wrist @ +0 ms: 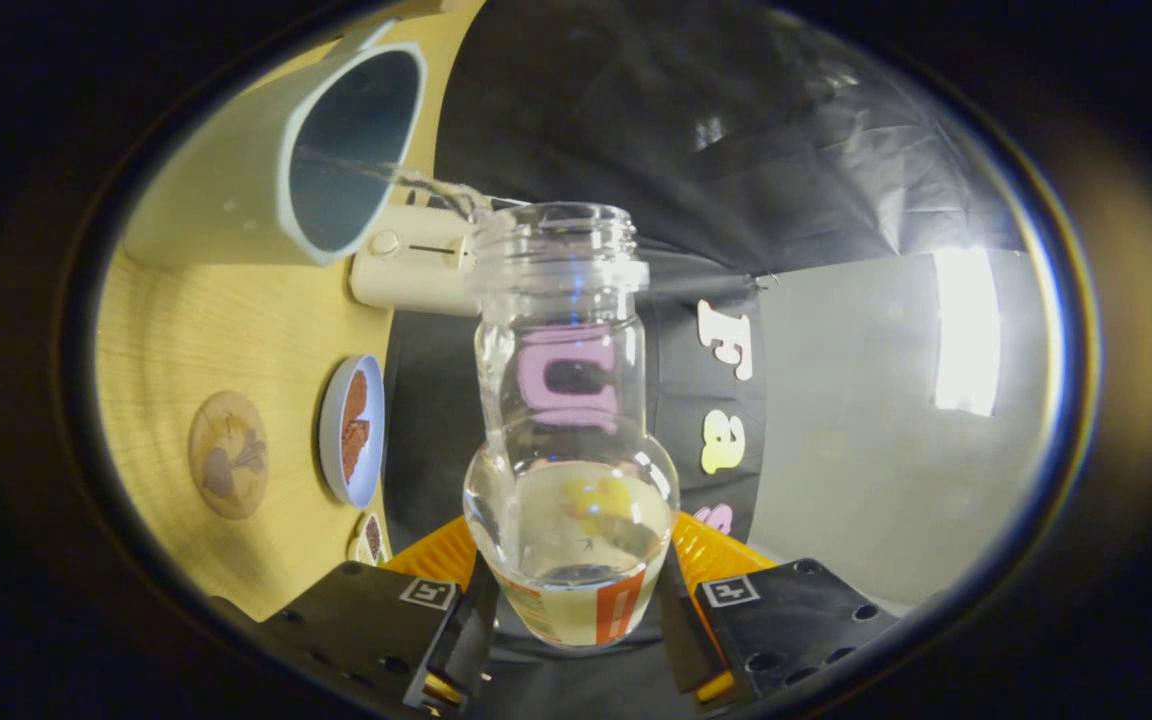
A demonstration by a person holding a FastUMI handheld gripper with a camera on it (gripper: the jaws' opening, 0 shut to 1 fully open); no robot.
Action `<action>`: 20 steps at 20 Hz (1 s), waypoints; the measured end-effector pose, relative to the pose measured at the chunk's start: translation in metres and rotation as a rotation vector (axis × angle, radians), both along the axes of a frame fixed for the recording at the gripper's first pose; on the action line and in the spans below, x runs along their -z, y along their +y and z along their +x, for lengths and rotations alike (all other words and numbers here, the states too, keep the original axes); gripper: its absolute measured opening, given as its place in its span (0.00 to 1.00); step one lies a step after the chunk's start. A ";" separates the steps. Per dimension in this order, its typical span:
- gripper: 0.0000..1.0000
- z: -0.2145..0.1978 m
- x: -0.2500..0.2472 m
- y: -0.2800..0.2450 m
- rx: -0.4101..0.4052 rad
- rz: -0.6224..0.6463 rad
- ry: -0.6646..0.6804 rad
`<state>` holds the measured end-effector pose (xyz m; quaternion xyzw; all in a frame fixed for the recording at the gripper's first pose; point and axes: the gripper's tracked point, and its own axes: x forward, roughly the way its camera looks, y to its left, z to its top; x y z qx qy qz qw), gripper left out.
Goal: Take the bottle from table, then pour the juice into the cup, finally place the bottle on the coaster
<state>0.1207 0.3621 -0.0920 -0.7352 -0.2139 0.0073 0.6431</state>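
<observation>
Your jaws [576, 610] are clamped on the lower body of the clear bottle [568, 430], one finger pressing each side near its label. The bottle is tipped over toward the cup [281, 160], its open mouth without a cap pointing that way, and a thin stream of pale juice [406, 180] runs from the bottle's mouth into the cup's opening. Some juice is pooled in the bottle's round base. Taking the cup as your landmark on the wooden desk [176, 330]: a cream-coloured device [411, 268] lies just beside it, a small dish [351, 430] of brown bits sits farther off, and the round coaster [227, 454] lies near that dish, apart from the bottle.
</observation>
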 end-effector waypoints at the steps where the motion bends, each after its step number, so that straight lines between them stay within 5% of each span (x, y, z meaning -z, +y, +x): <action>1: 0.73 -0.001 0.001 0.002 -0.003 -0.004 -0.004; 20: 0.73 -0.008 -0.016 0.022 -0.026 -0.065 -0.090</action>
